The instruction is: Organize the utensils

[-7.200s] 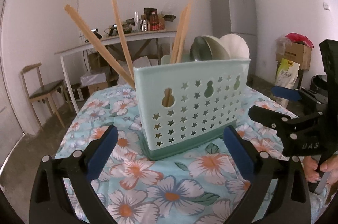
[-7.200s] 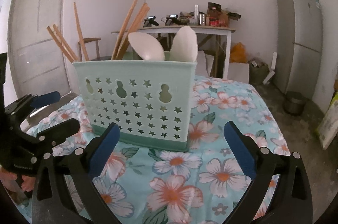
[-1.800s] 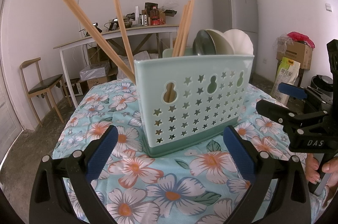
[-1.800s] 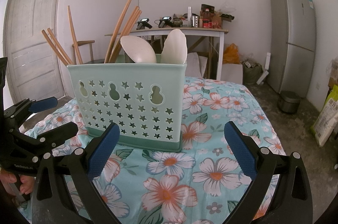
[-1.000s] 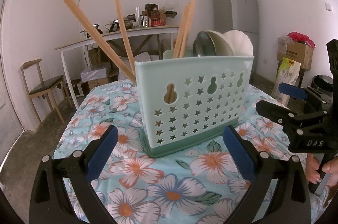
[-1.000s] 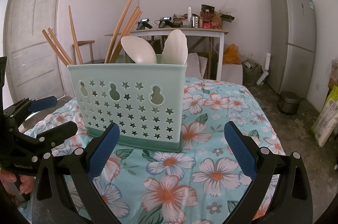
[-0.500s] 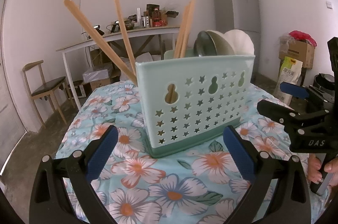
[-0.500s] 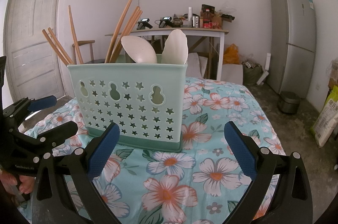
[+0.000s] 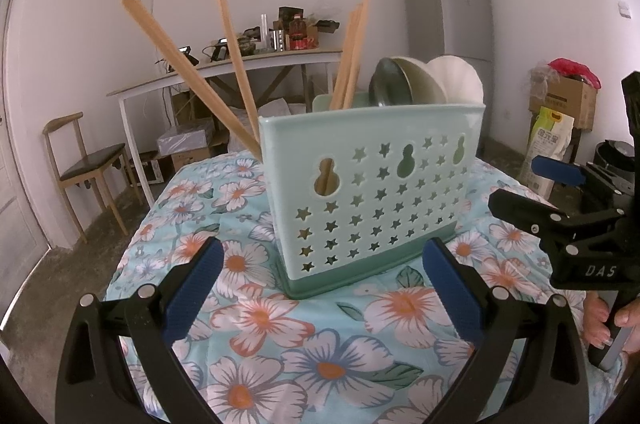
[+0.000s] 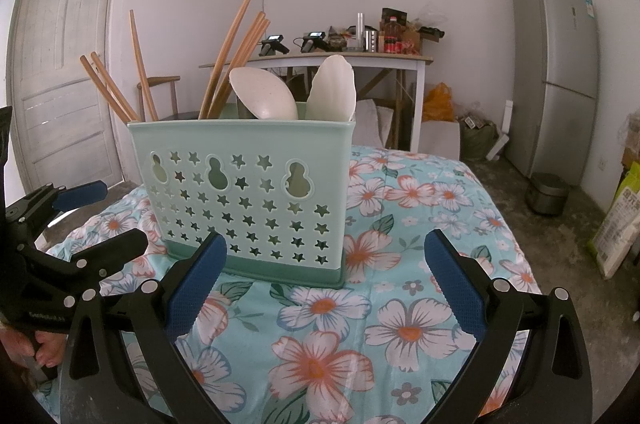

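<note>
A mint-green utensil caddy (image 9: 372, 192) (image 10: 248, 196) with star cut-outs stands upright on the floral tablecloth (image 9: 320, 356) (image 10: 400, 304). Several wooden chopsticks (image 9: 188, 76) (image 10: 228, 60) lean out of its one end. White spoons (image 10: 264, 96) and a metal spoon (image 9: 390, 84) stick up from the other end. My left gripper (image 9: 320, 288) is open and empty just short of the caddy. My right gripper (image 10: 326, 276) is also open and empty, facing the caddy from the other side. Each gripper shows at the edge of the other's view, held by a hand (image 9: 604, 324).
Behind the caddy are a white worktable (image 9: 240, 68) with clutter, a wooden chair (image 9: 88, 160), a grey fridge (image 9: 448, 20) (image 10: 556, 72), boxes and sacks on the floor (image 9: 560, 128), a pot (image 10: 546, 198) and a white door (image 10: 60, 64).
Almost nothing has moved; the left view has shifted very slightly, and both grippers stay open in front of the caddy.
</note>
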`<act>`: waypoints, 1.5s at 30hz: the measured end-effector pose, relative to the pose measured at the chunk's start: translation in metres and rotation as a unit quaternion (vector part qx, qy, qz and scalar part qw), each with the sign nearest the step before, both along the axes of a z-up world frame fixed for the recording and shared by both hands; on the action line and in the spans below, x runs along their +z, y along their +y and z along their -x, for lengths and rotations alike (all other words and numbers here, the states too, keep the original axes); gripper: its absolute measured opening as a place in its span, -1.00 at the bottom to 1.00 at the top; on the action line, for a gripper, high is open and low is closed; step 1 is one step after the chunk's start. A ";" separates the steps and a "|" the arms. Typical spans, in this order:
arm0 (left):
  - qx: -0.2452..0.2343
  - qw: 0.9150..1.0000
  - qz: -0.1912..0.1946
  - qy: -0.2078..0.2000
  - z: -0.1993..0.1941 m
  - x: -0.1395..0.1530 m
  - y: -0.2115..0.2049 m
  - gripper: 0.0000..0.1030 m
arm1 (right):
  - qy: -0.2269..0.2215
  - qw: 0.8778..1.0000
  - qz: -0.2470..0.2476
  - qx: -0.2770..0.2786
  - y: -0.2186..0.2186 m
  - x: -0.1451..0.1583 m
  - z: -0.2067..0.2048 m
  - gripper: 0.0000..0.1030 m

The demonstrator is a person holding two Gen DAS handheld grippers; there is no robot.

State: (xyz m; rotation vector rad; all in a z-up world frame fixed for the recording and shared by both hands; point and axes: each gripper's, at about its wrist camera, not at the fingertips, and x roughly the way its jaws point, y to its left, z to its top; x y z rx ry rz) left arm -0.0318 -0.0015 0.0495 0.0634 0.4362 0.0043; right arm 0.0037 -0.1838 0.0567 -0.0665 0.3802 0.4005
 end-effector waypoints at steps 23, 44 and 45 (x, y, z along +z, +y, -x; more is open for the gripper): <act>0.006 1.000 -0.002 0.001 0.000 0.001 -0.001 0.90 | -0.001 1.000 0.001 0.000 0.000 0.000 0.000 0.85; 0.006 1.000 -0.003 0.003 0.000 0.001 -0.003 0.89 | -0.001 1.000 0.001 0.001 0.000 0.000 0.000 0.85; 0.007 1.000 -0.003 0.003 0.000 0.001 -0.003 0.89 | -0.001 1.000 0.001 0.001 0.000 0.000 0.000 0.85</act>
